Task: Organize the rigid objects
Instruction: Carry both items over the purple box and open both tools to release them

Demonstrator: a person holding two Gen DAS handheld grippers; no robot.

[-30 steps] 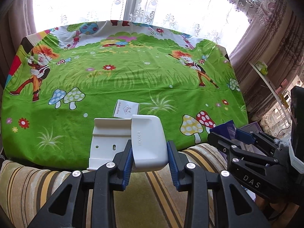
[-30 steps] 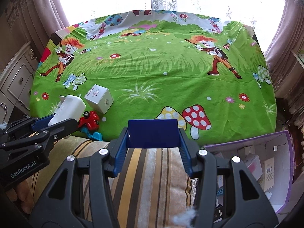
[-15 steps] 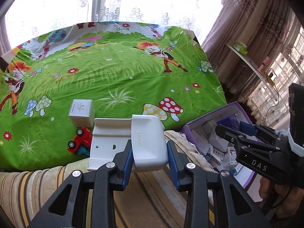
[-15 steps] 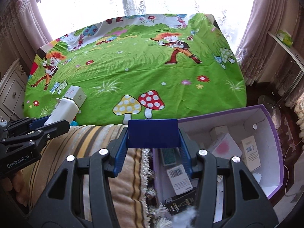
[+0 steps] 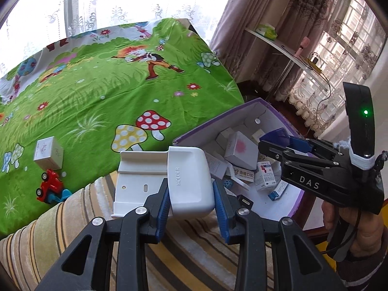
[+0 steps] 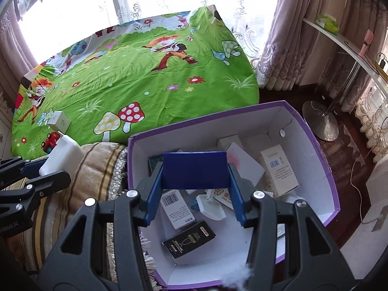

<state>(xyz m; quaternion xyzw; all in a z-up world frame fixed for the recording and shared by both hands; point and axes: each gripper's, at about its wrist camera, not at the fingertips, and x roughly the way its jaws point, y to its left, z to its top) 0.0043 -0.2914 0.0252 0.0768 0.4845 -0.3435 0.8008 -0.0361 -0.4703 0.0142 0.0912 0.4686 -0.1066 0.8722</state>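
Both are carrying stuff to the purple-rimmed cardboard box point(image 6: 312, 131). Right gripper point(image 6: 195, 194) is clamped on a dark blue flat box point(image 6: 195, 169) at centre frame, over it. Left gripper point(image 5: 190, 200) pinches a white plastic holder point(image 5: 189, 181) at lower centre, probably just short of the rim.

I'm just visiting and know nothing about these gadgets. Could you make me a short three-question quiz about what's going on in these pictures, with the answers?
1. True or false: the left gripper is empty.
2. What colour is the flat box held in the right gripper?
3. Which lies on the green bed sheet? A) a red toy car, B) a banana, C) a mug.

Key
1. False: it is shut on a white holder.
2. Dark blue: the blue box hangs over the purple-edged carton of small packages.
3. A: the red toy car sits near a small white cube box.
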